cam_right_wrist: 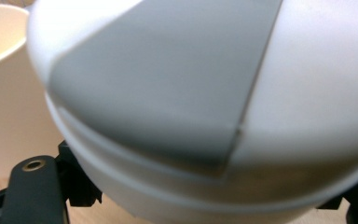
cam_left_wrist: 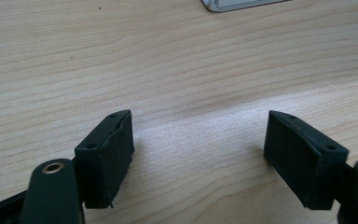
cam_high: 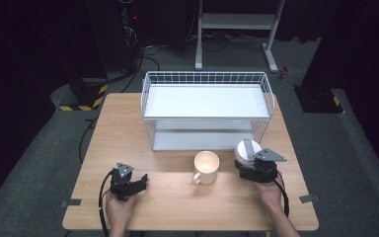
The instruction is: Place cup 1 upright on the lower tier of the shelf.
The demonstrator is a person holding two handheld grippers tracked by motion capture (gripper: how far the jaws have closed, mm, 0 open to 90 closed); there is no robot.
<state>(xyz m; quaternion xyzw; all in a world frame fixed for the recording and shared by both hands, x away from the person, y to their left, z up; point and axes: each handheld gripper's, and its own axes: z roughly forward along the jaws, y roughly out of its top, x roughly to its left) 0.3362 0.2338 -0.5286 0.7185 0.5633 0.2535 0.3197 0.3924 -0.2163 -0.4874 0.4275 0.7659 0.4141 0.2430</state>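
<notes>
The right tongs (cam_high: 249, 165) pinch a white lid (cam_high: 247, 152) with a grey stripe, near the surface's (cam_high: 128, 133) right edge, just beside the empty mug (cam_high: 206, 167). The left tongs (cam_high: 143, 180) stand spread over bare wood with open room around. The wire basket (cam_high: 206, 109) behind is empty.
</notes>
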